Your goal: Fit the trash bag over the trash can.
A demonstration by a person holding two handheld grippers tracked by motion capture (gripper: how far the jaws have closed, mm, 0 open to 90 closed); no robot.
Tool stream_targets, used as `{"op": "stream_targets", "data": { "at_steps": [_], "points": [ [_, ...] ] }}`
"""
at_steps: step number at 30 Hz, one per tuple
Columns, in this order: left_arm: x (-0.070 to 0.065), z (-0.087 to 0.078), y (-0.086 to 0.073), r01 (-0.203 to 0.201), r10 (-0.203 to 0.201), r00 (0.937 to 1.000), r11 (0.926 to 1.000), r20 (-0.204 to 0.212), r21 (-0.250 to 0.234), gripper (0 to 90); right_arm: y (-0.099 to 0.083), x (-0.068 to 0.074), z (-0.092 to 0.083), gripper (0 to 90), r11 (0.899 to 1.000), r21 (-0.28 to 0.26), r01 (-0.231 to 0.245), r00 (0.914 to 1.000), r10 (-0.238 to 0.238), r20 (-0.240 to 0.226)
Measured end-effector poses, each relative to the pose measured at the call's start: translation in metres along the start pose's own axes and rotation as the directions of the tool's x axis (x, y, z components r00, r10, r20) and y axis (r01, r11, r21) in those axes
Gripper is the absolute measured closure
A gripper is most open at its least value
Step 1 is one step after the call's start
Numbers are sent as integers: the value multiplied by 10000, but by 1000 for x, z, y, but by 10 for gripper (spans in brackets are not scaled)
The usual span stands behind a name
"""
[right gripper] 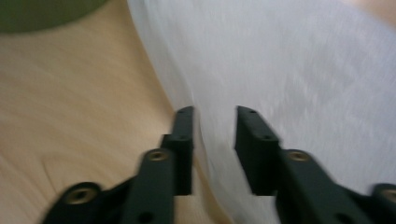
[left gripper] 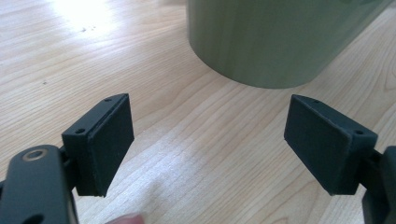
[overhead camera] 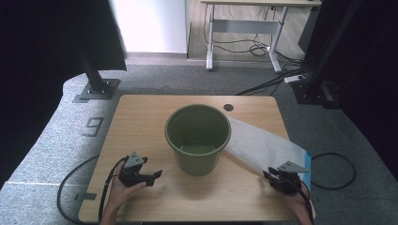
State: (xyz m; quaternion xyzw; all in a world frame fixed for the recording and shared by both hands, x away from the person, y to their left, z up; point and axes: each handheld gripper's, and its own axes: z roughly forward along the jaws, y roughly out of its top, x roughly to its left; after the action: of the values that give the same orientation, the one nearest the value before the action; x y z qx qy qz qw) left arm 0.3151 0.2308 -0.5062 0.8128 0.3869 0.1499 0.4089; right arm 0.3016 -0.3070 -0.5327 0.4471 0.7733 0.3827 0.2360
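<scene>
The table (overhead camera: 141, 117) is the stage here, pale wood with room to spare, and in the middle stands the green bucket (overhead camera: 197, 138), upright and with nothing in it as far as the high view can tell. Draped from its right rim down to the table's near right corner runs the white bag (overhead camera: 263, 147), thin and filmy, with a strip of blue at its far end. Down at that corner the right gripper (overhead camera: 273, 177) sits at the bag's edge; its own view shows the jaws partly open with the film's edge running between them, pads not pressing, so nothing is gripped. The risk, as I read it: the jaws shut beside the film and catch nothing, or tugging the bag tips the light bucket. Across the way, the left gripper (left gripper: 208, 142) hovers jaws wide, holding nothing, pointed at the bucket's base; if it stays off, nothing steadies that bucket
</scene>
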Motion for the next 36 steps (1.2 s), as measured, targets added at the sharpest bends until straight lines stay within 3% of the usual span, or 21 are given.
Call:
{"op": "stream_targets", "data": {
  "at_steps": [1,3,4,8,9,10,12,13,18,26,30,35,36],
  "points": [
    [1,-1,0,154,-153,9999,9998,55,-115,160,16,11,3,506,9987,-462,207,9997,-213,-124],
    [1,-1,-1,153,-152,9999,9998,48,-114,161,22,15,6,484,9978,-598,280,9994,-292,-180],
    [0,0,-1,88,-88,10000,9999,35,-64,161,40,28,17,450,9953,-861,433,9973,-481,-548],
    [1,0,-1,87,-87,10000,9999,38,-70,161,62,42,52,430,9934,-879,741,9914,-829,-1015],
    [1,0,-1,91,-91,9999,9999,47,-82,161,62,42,52,430,9934,-879,741,9914,-829,-1015],
    [1,-1,-1,96,-96,9999,9999,63,-94,161,71,46,72,429,9943,-702,800,9890,-880,-1190],
    [2,-1,-2,110,-109,9999,9999,68,-108,161,73,47,78,429,9938,-676,888,9887,-961,-1151],
    [2,0,-2,111,-111,9999,9999,76,-104,161,79,47,95,429,9950,-416,909,9895,-949,-1089],
    [3,1,-2,125,-124,9999,9999,97,-92,162,86,46,117,425,9976,-59,684,9889,-686,-1320],
    [4,0,-2,201,-197,9996,9996,215,-178,162,83,44,135,417,9987,276,419,9915,-382,-1243],
    [5,0,-2,233,-230,9995,9996,205,-164,162,82,44,141,500,9985,419,347,9930,-297,-1140],
    [5,0,-3,266,-263,9994,9996,204,-136,162,83,41,141,738,9984,502,272,9959,-228,-874],
    [5,0,-3,275,-272,9994,9995,205,-136,162,83,41,141,738,9984,502,272,9959,-228,-874]
  ]
}}
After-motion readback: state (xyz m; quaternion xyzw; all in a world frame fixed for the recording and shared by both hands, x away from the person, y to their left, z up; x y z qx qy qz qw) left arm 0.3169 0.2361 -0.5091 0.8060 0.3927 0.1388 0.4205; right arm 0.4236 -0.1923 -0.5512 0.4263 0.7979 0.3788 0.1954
